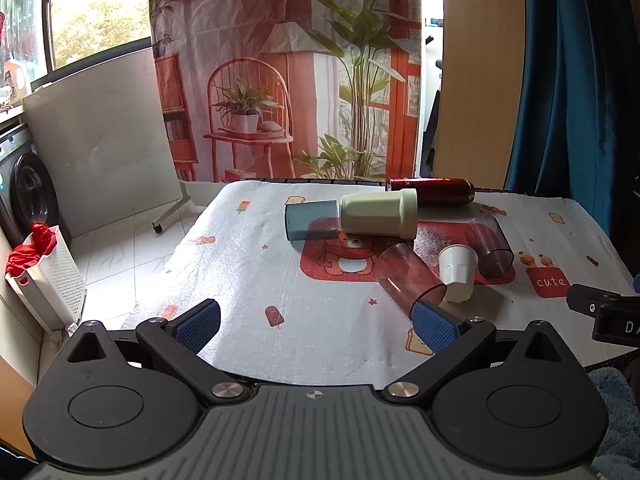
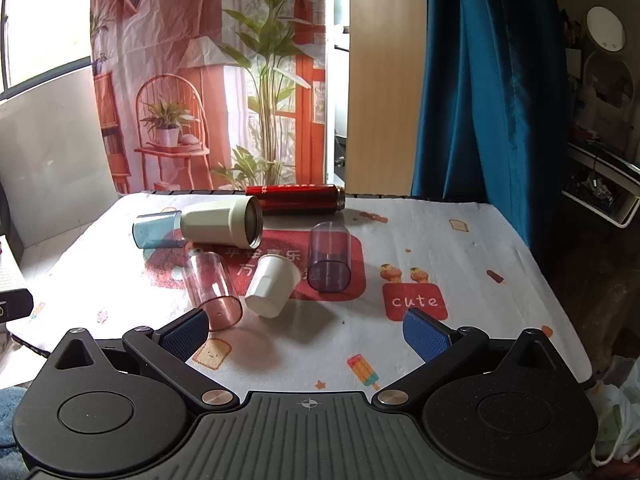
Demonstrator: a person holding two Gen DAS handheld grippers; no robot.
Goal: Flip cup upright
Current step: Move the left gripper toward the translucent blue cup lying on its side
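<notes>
Several cups lie on their sides on the cloth-covered table (image 2: 460, 240): a cream cup (image 1: 378, 215) (image 2: 220, 222), a clear blue cup (image 1: 310, 220) (image 2: 156, 230), a clear pink cup (image 1: 410, 278) (image 2: 212, 290), a small white cup (image 1: 458, 274) (image 2: 272, 290) and a clear purple cup (image 1: 490, 250) (image 2: 330, 258). A red bottle (image 1: 432, 192) (image 2: 296, 198) lies at the far edge. My left gripper (image 1: 316, 326) is open and empty, near the table's front, its right finger close to the pink cup. My right gripper (image 2: 306, 334) is open and empty, just in front of the white cup.
A white laundry basket with red cloth (image 1: 44, 276) stands on the floor at left beside a washing machine (image 1: 28, 192). A printed backdrop (image 1: 280, 68) hangs behind the table. A blue curtain (image 2: 480, 80) hangs at right. The right gripper's body (image 1: 604, 316) shows at the left view's right edge.
</notes>
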